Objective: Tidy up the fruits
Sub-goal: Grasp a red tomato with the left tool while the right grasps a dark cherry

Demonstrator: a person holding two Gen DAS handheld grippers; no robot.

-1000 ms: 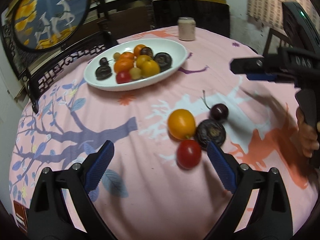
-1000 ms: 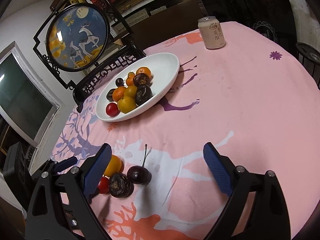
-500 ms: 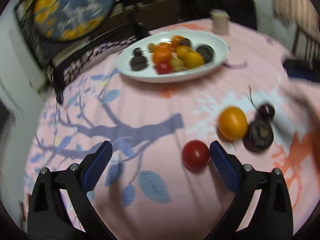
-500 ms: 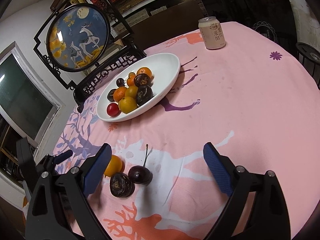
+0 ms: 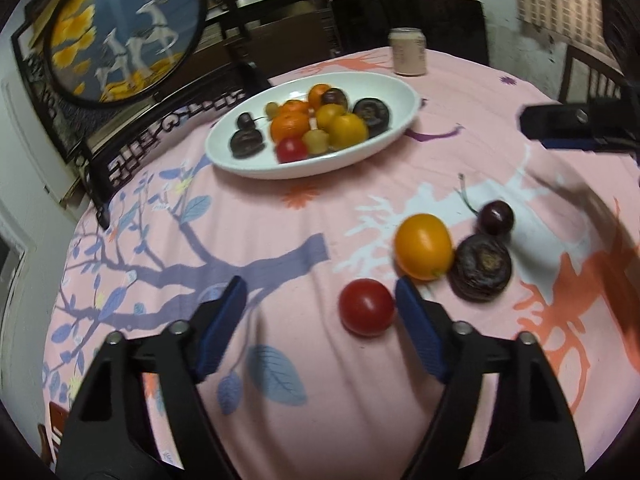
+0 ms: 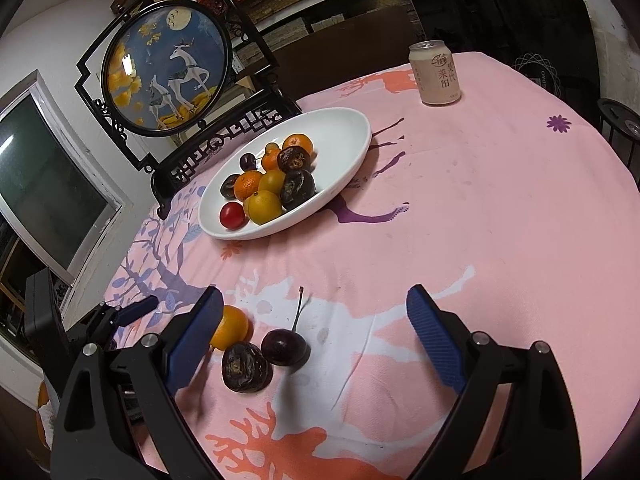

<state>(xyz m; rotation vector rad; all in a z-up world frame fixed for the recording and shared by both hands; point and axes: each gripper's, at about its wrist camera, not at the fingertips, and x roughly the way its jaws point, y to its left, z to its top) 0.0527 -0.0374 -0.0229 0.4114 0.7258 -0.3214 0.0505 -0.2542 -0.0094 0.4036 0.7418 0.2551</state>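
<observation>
Left gripper (image 5: 320, 300) is closing, not yet squeezing; the small round red tomato (image 5: 366, 307) sits between its 2 blue fingers, touching the right one.

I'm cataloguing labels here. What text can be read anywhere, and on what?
"茱阳": large characters on the drink can.
Smaller characters beside them and in the round logo above: too small to read.
Left wrist view: the can's print is blurred.
Nothing else bears readable text.
</observation>
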